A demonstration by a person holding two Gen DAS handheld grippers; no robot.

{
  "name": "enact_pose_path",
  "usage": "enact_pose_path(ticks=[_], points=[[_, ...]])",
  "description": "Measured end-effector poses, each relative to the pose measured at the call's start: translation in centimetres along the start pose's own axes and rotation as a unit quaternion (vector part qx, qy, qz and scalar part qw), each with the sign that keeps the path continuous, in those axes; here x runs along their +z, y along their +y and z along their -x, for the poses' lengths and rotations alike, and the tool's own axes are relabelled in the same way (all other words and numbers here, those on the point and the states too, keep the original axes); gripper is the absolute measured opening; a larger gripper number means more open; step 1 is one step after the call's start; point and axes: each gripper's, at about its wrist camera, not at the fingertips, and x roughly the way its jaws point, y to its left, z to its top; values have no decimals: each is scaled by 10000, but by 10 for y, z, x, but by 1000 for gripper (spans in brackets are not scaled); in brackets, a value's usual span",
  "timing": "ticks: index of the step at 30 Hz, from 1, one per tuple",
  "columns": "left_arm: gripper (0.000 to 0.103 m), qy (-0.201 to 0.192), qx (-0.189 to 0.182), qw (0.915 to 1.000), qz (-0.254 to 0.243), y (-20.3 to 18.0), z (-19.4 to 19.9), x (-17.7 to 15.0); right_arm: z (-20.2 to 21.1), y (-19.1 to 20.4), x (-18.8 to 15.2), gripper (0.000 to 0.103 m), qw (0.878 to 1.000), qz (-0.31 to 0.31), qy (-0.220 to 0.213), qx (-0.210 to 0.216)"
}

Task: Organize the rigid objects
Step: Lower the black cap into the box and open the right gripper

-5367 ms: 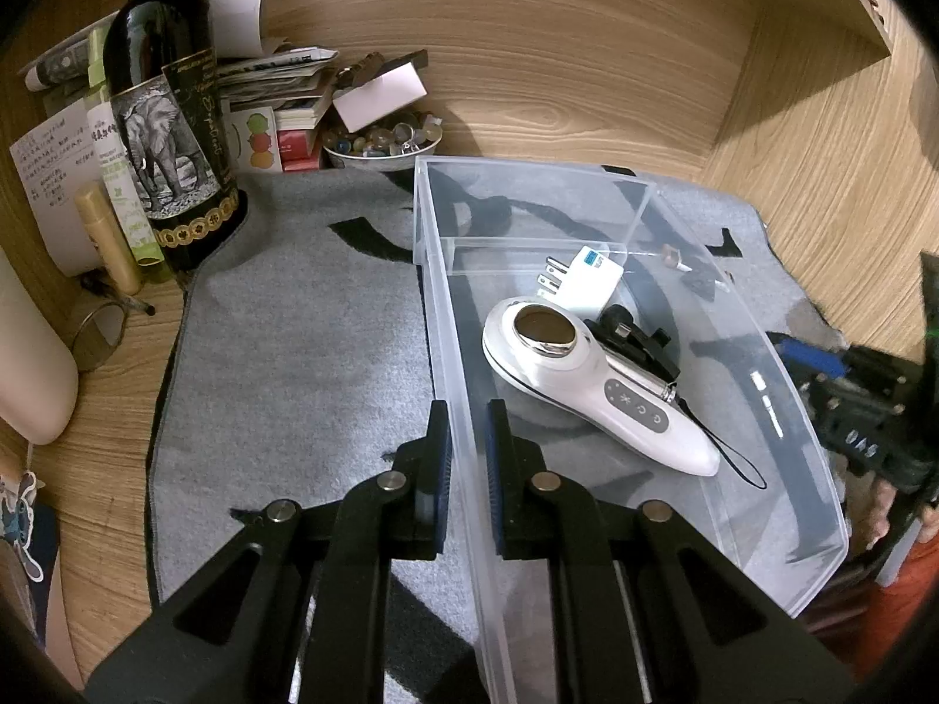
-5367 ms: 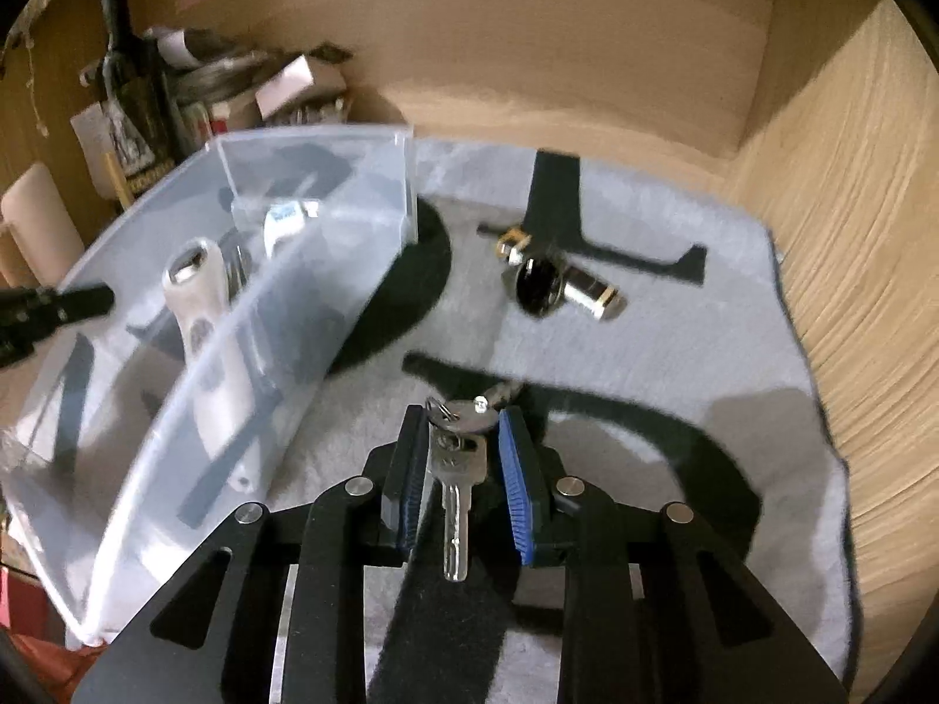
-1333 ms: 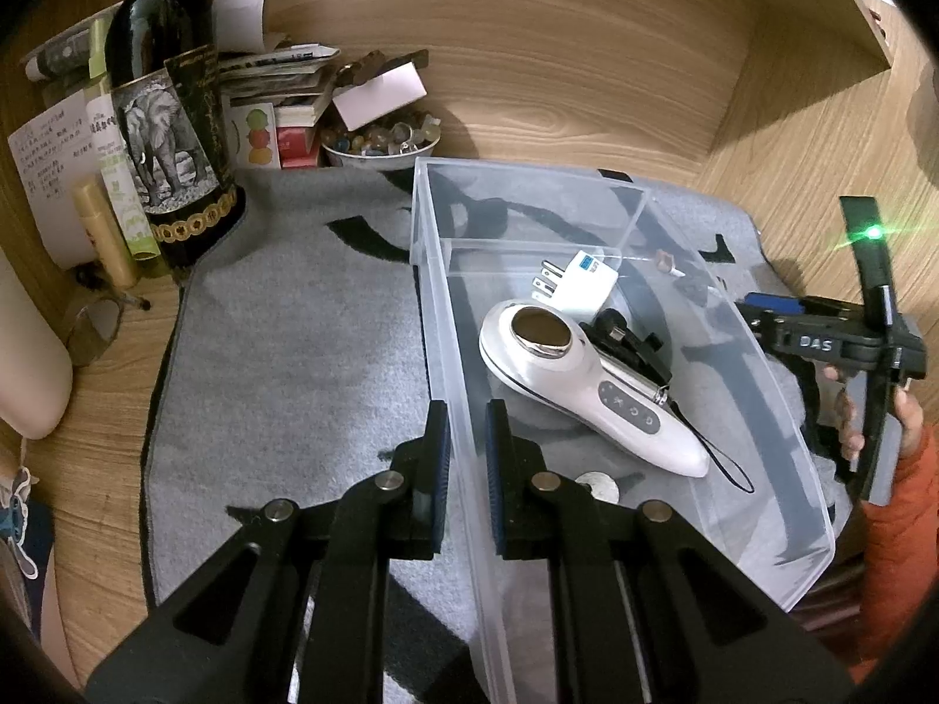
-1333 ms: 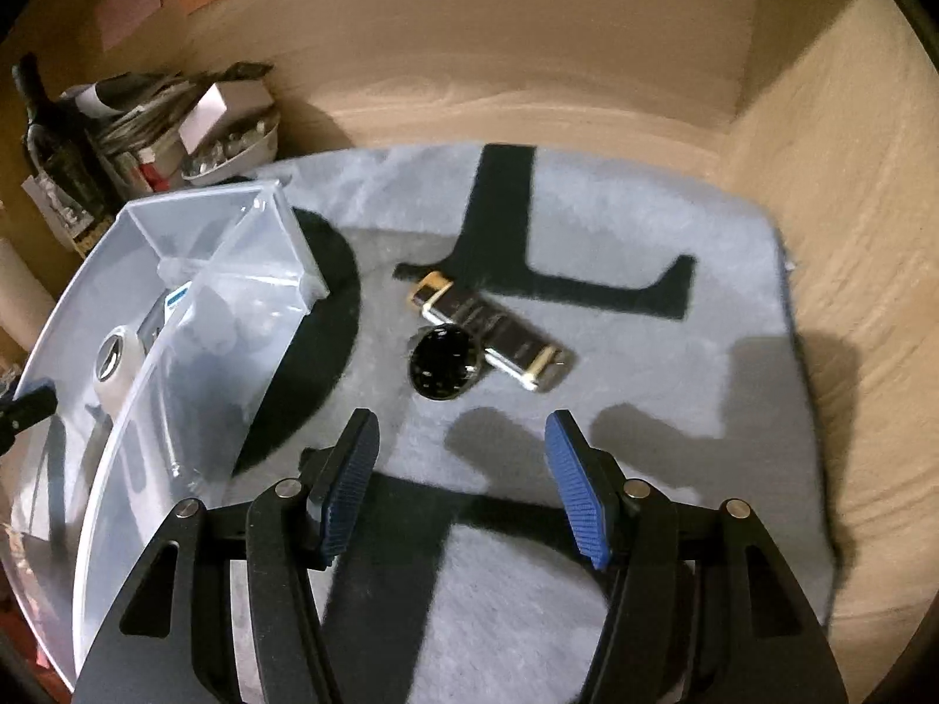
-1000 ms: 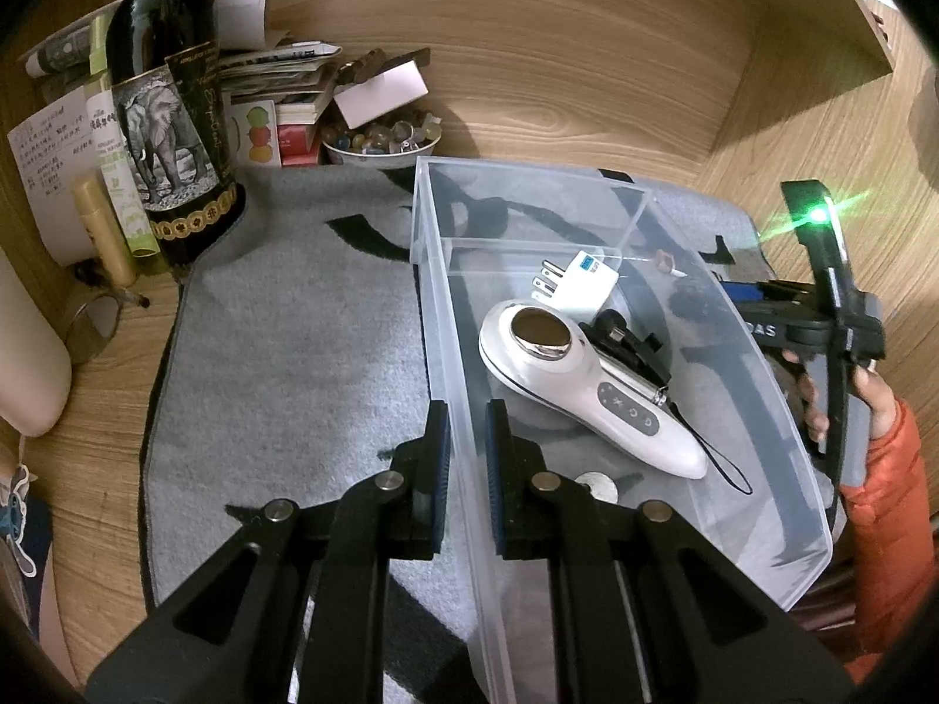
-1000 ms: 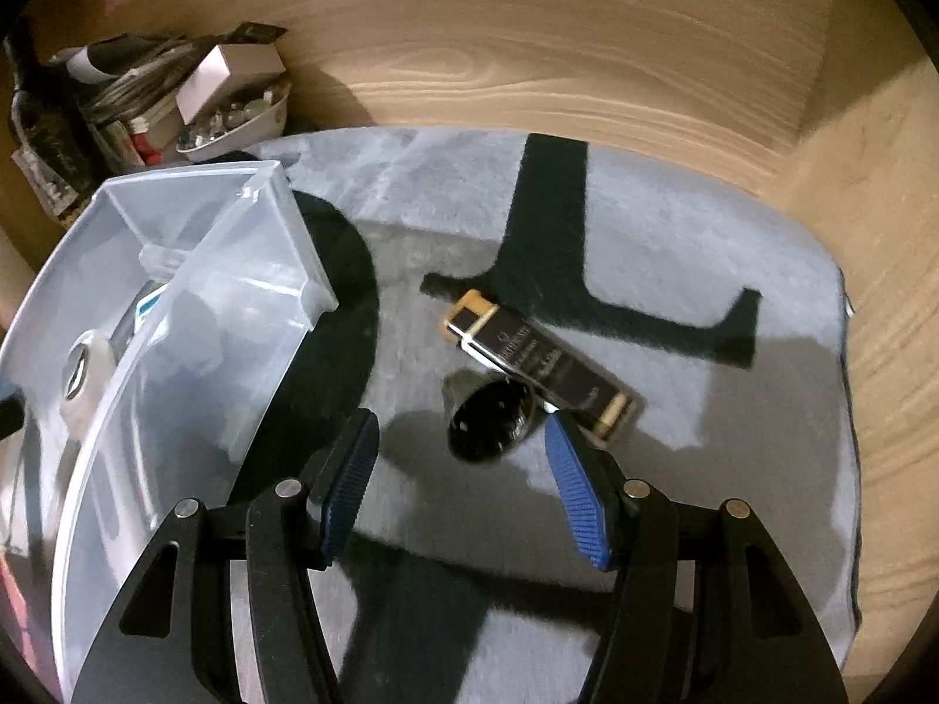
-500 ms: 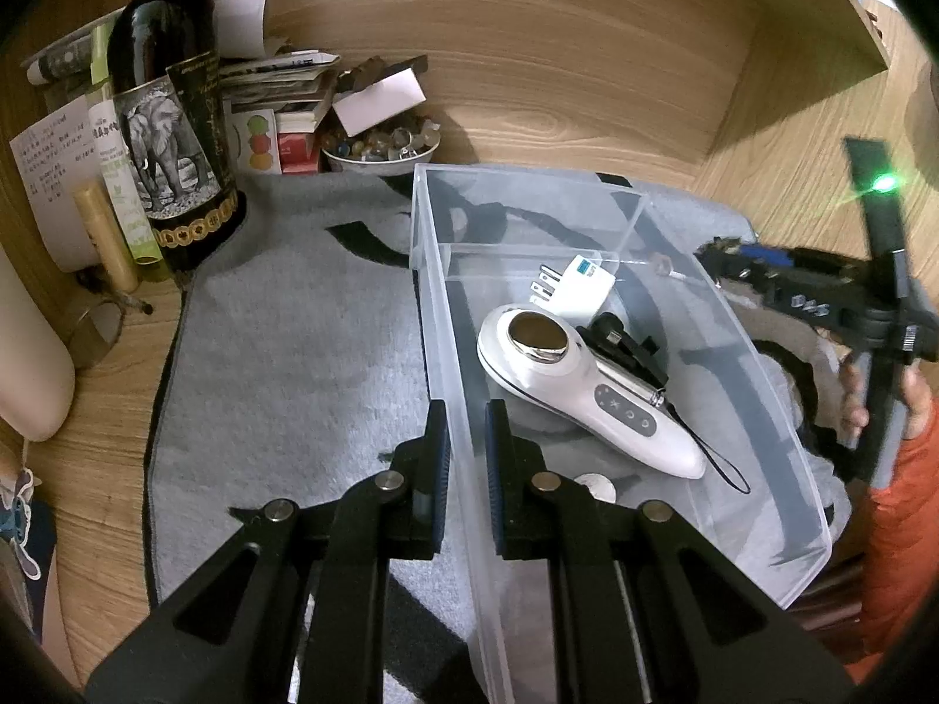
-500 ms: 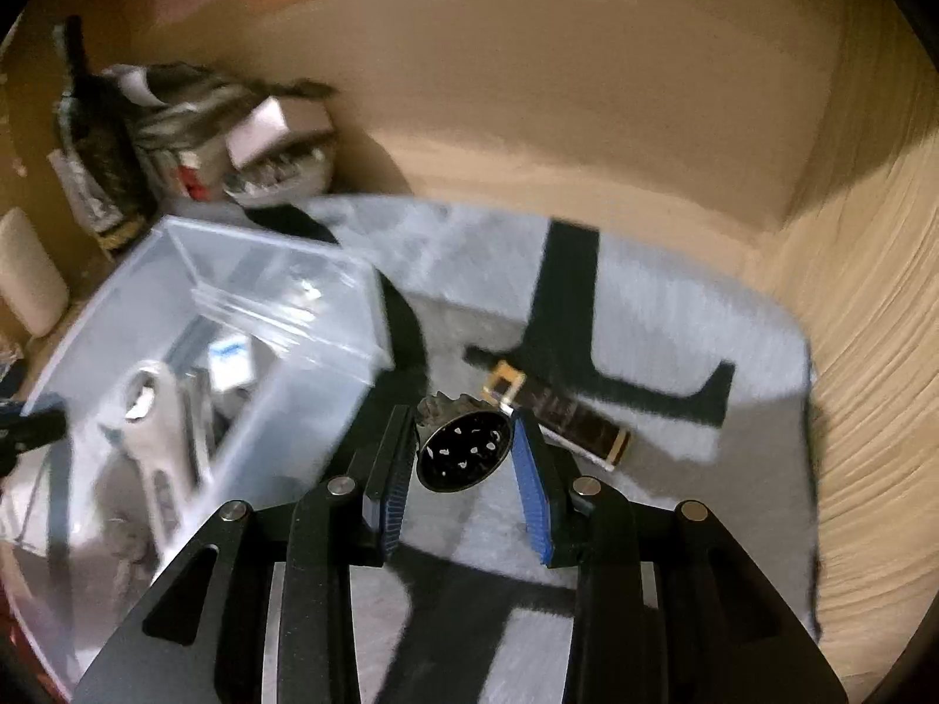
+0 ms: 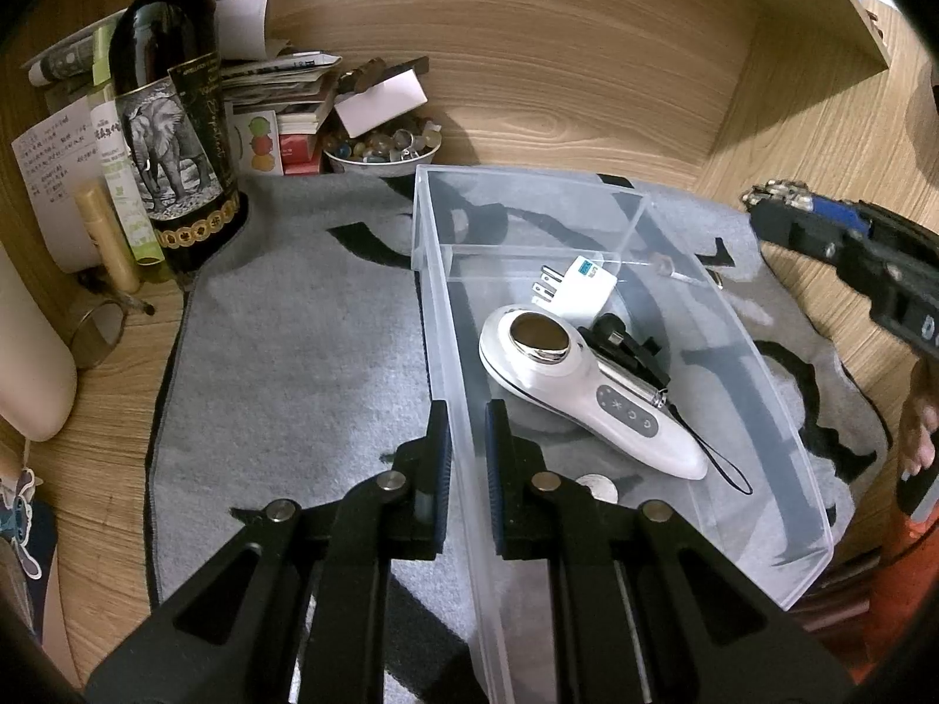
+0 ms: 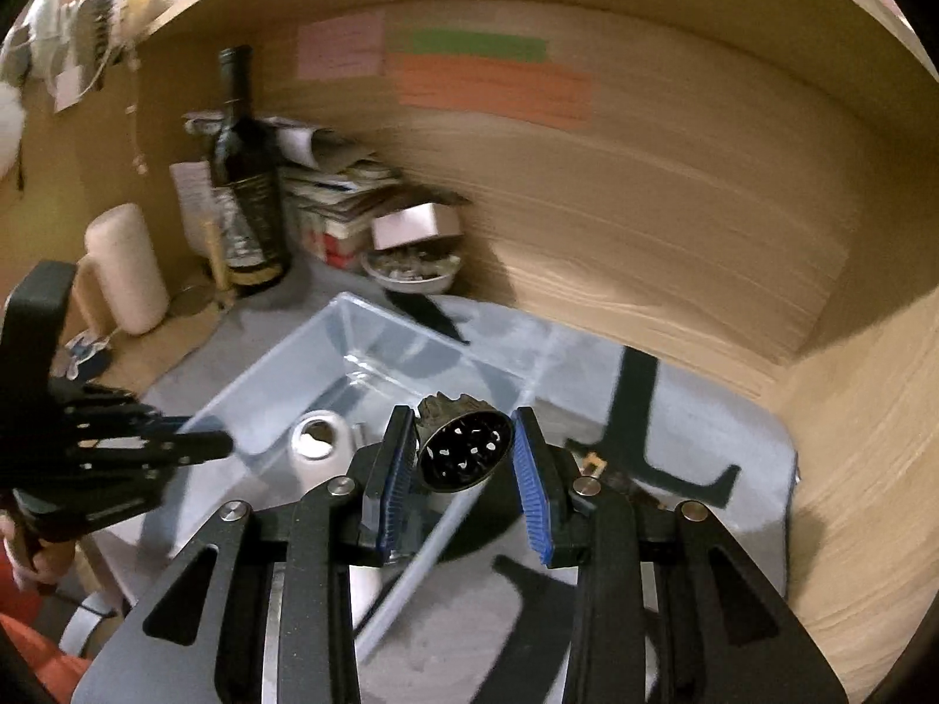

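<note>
A clear plastic bin (image 9: 763,352) stands on a grey mat. My left gripper (image 9: 468,457) is shut on the bin's left wall and holds it. Inside the bin lie a white handheld device (image 9: 581,387), a white plug adapter (image 9: 578,287), a black item and a coin (image 9: 598,490). My right gripper (image 10: 460,469) is shut on a round black toothed disc (image 10: 463,449) and holds it in the air above the bin's right side (image 10: 375,352). The right gripper also shows in the left wrist view (image 9: 780,205), high to the right of the bin.
A dark wine bottle (image 9: 170,117), papers, small boxes and a bowl of marbles (image 9: 381,149) crowd the back left corner. A black and gold flat object (image 10: 598,466) lies on the mat right of the bin. Wooden walls close the back and right.
My right gripper closed on the black disc, lifted it off the mat and carried it left toward the bin. The left gripper has stayed on the bin wall.
</note>
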Motion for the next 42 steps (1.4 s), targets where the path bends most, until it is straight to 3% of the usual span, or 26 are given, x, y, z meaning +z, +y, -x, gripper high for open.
enact_pose_path(ticks=[14,26,32,40,42], points=[[11,-17,-2,10000,8,1,1,0,-48,33,-21,31,9944,421,937,228],[11,-19,-10,10000,15,1,2,0,-65,34,-25,33,9910,464,1238,206],[11,-19,-12,10000,15,2,2,0,-56,36,-23,54,9929,502,1067,154],[11,-13,-13,10000,16,1,2,0,-34,20,-12,57,9965,201,768,265],[11,-6,-15,10000,18,2,1,0,-26,12,-7,64,9976,114,649,217]])
